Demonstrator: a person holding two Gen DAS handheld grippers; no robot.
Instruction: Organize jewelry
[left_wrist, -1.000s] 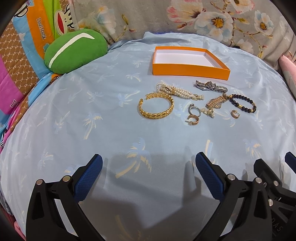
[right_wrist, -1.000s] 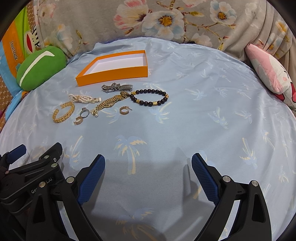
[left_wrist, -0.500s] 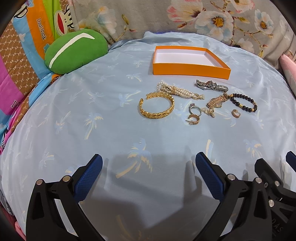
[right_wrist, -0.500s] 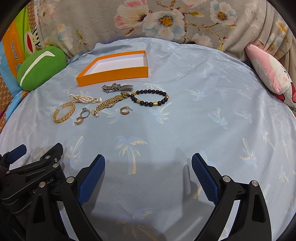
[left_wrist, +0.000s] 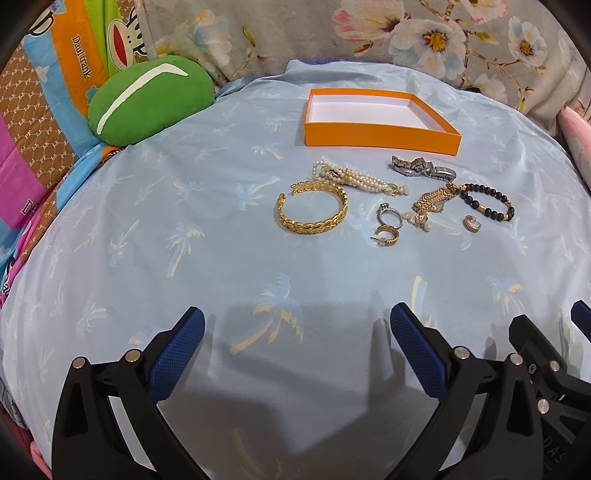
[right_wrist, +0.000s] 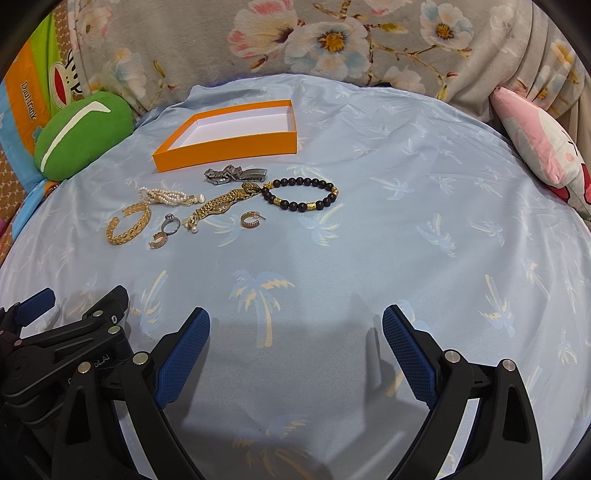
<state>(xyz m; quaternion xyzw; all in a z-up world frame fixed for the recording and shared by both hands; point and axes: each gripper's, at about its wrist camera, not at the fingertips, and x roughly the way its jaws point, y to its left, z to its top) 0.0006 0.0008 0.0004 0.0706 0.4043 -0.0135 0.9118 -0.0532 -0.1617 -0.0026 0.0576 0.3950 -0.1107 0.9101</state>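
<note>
Both tongs, left (left_wrist: 293, 334) and right (right_wrist: 295, 332), hang spread and empty at the bottom of their frames. The jewelry, from bangle (left_wrist: 312, 212) to bead bracelet (left_wrist: 487, 202), lies mid-frame on the bed (left_wrist: 147, 258), just below the orange box (left_wrist: 380, 123).

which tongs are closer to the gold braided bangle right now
Left. The gold braided bangle lies almost straight ahead of the left tongs, slightly right of centre. From the right tongs it sits far off to the left, past the other jewelry.
</note>
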